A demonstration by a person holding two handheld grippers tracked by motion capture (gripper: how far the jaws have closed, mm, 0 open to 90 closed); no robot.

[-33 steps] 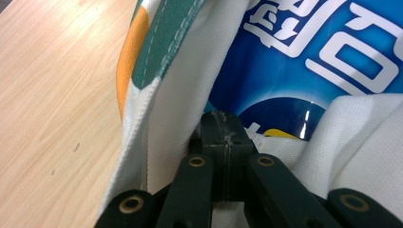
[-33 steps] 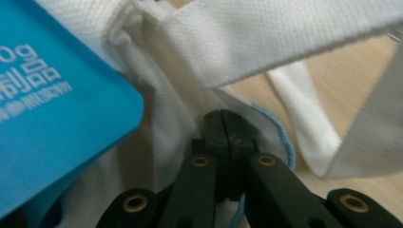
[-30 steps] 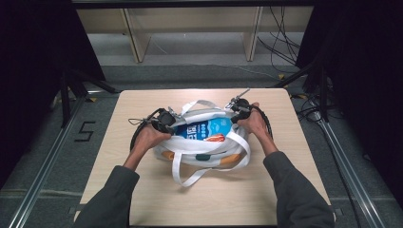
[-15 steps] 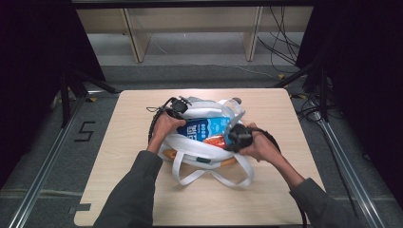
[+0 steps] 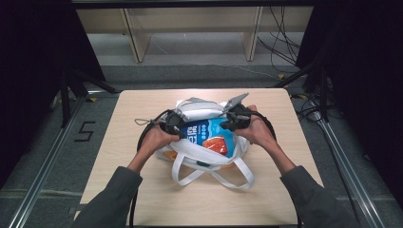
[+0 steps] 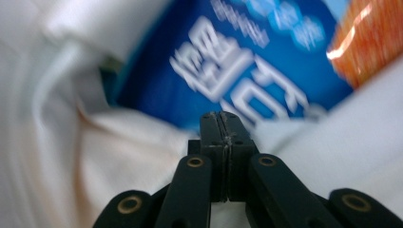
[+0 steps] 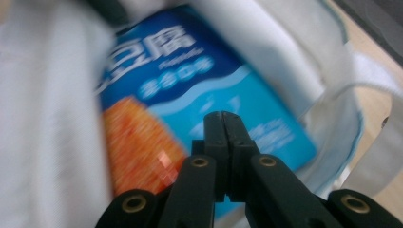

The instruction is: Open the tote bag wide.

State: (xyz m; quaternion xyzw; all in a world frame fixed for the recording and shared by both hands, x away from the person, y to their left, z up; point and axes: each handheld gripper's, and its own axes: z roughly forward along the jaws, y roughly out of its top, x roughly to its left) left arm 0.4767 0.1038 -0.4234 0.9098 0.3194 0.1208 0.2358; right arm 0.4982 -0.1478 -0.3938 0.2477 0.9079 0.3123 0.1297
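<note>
A white tote bag [image 5: 209, 156] lies open in the middle of the wooden table [image 5: 138, 107]. Inside it lies a blue box [image 5: 203, 132] with white lettering and an orange picture. My left gripper [image 5: 177, 129] sits at the bag's left rim, jaws pressed together, just over the blue box [image 6: 228, 71] and white fabric [image 6: 66, 142]. My right gripper [image 5: 233, 122] is at the bag's right rim, also shut, its tips over the box [image 7: 190, 90] with bag cloth [image 7: 43, 118] beside it. I see nothing pinched between either pair of jaws.
The bag's handle loops [image 5: 214, 179] trail toward the table's front edge. Wooden shelving [image 5: 190, 28] stands beyond the table. Cables [image 5: 290, 47] lie on the floor at the back right, and a "5" marker [image 5: 87, 131] is on the floor at left.
The right gripper went from the bag's far right corner down to its near side, then back up to the right rim. The left gripper has shifted slightly nearer along the left rim.
</note>
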